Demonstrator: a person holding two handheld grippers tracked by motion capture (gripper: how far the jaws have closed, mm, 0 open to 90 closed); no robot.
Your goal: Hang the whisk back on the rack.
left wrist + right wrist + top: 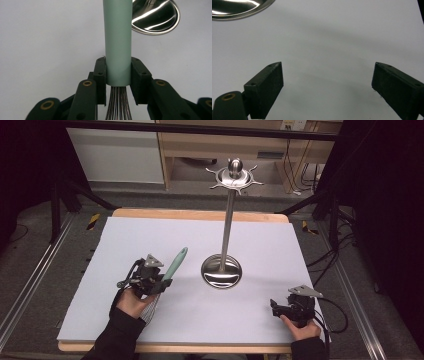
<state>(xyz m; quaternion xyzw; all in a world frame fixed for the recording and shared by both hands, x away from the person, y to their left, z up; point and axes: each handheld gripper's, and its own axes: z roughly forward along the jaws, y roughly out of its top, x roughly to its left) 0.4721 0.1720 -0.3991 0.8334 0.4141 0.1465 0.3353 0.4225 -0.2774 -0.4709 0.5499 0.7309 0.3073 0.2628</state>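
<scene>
Left gripper [159, 281] fingers clamp whisk [174, 264] handle near tabletop's front-left, likely for hanging on stand [226, 227]. Right gripper [286, 308] fingers spread, empty, front-right corner.

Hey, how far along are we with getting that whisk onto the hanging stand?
Done: the left gripper has the whisk clamped by its green handle, wires toward the hand. In hand: the whisk points up and forward, left of the stand, whose hooks carry nothing. The right gripper rests open on the table. Left, probably: raising the whisk to a hook at the top and letting go.
</scene>
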